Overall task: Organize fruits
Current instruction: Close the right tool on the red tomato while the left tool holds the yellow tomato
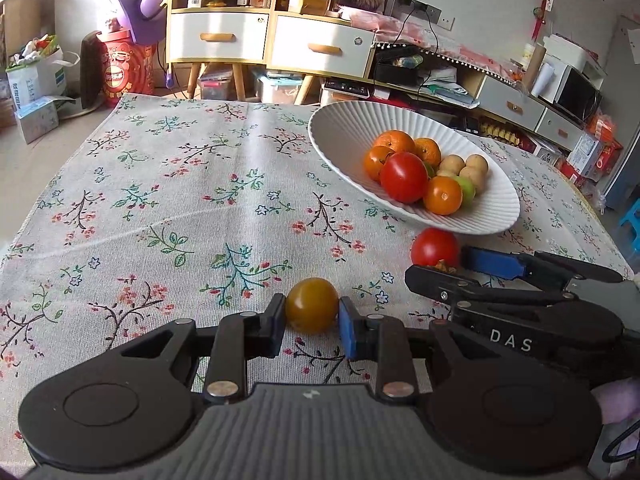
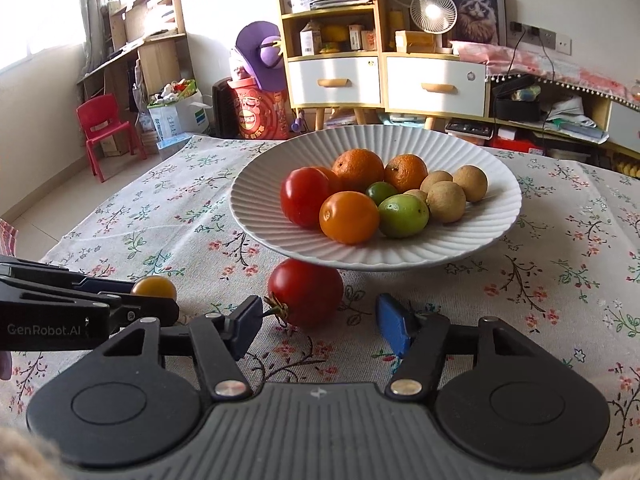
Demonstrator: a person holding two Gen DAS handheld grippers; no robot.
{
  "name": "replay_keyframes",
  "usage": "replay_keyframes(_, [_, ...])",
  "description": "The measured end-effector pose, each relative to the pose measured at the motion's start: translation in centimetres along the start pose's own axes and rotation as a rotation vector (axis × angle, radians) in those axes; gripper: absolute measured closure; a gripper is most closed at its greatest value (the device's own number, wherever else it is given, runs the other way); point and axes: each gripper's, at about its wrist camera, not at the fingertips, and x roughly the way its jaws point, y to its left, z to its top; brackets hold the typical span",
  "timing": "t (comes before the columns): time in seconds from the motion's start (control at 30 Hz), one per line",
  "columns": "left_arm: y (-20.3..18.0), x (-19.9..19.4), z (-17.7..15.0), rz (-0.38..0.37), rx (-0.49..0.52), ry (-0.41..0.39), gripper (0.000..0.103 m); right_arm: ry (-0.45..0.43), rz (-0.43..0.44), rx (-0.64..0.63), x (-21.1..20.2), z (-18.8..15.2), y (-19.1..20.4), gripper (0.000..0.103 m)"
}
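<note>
Nearest the left wrist camera, the left tool (image 1: 312, 314) is closed tight on a small round yellow-orange tomato (image 1: 312, 305), its dark pad and its blue pad pressed to either side of the fruit, which sits low over the tabletop with a grey floral cloth (image 1: 180, 208). Close by on the right, the right tool (image 2: 316, 318) stands partly open around a larger round red tomato (image 2: 306, 292) that rests on the cloth with its dried stem turned toward the dark finger; the stem just reaches that finger, while the blue pad stands apart from the fruit, so nothing is gripped there. This red tomato lies just in front of the near rim of a wide white ribbed ceramic bowl (image 2: 460, 248), partly under its overhang. Inside the bowl the fruit is gathered in one cluster: a glossy red tomato (image 2: 306, 196) at the left, a smooth orange tomato (image 2: 349, 218) in front, touching it, and two dimpled orange mandarins (image 2: 358, 168) behind them, with the edge of another orange fruit showing between the red tomato and the left mandarin. Two small green fruits (image 2: 403, 216) sit in the middle, one large and near, one smaller behind it. At the right lie several pale brown round longan-like fruits (image 2: 446, 202), touching one another. From the right wrist camera, the left tool and its yellow tomato appear at the left edge.
</note>
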Motion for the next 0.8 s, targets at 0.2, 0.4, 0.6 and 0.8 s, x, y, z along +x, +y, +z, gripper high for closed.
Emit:
replay_keyframes(0.2, [0.3, -0.2, -0.1, -0.011, -0.010, 0.006, 0.084, 0.001, 0.002, 0.000, 0.2, 0.1, 0.8, 0.059])
replay_keyframes(0.4, [0.4, -0.3, -0.2, -0.012, -0.012, 0.007, 0.084, 0.005, -0.008, 0.003, 0.2, 0.2, 0.8, 0.062])
replay_keyframes(0.6, [0.2, -0.3, -0.1, -0.009, -0.012, 0.004, 0.084, 0.022, 0.009, 0.000, -0.3, 0.1, 0.5, 0.069])
replay_keyframes(0.8, [-0.4, -0.4, -0.2, -0.009, 0.005, -0.001, 0.084, 0.038, 0.042, 0.006, -0.9, 0.0, -0.1, 0.076])
